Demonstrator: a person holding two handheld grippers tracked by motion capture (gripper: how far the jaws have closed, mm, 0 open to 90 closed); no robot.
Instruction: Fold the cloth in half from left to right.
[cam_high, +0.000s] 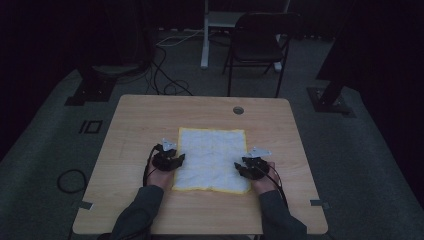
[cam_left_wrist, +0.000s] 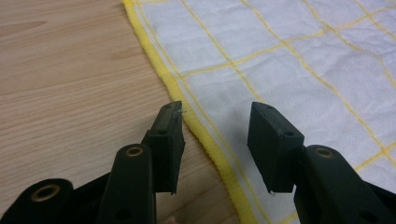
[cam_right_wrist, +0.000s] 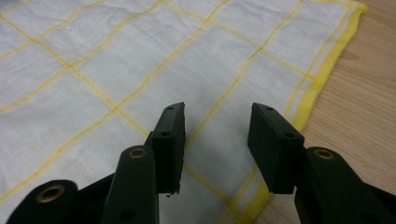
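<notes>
A white cloth (cam_high: 212, 157) with a yellow hem and yellow grid lines lies spread flat on the wooden table (cam_high: 150, 115). My left gripper (cam_high: 175, 159) sits at the cloth's left edge. In the left gripper view its jaws stand apart over the yellow hem (cam_left_wrist: 205, 135), one on the wood side and one over the cloth (cam_left_wrist: 289, 60), with nothing pinched. My right gripper (cam_high: 245, 167) rests at the cloth's right edge. In the right gripper view its jaws stand apart above the cloth (cam_right_wrist: 116, 70), close to the hem (cam_right_wrist: 322, 70), holding nothing.
A round cable hole (cam_high: 238, 110) sits near the table's far edge. Behind the table stand a black folding chair (cam_high: 257, 42) and a white stand (cam_high: 206, 35). Cables (cam_high: 165, 75) trail across the dark floor, and a cable loop (cam_high: 71, 180) lies left of the table.
</notes>
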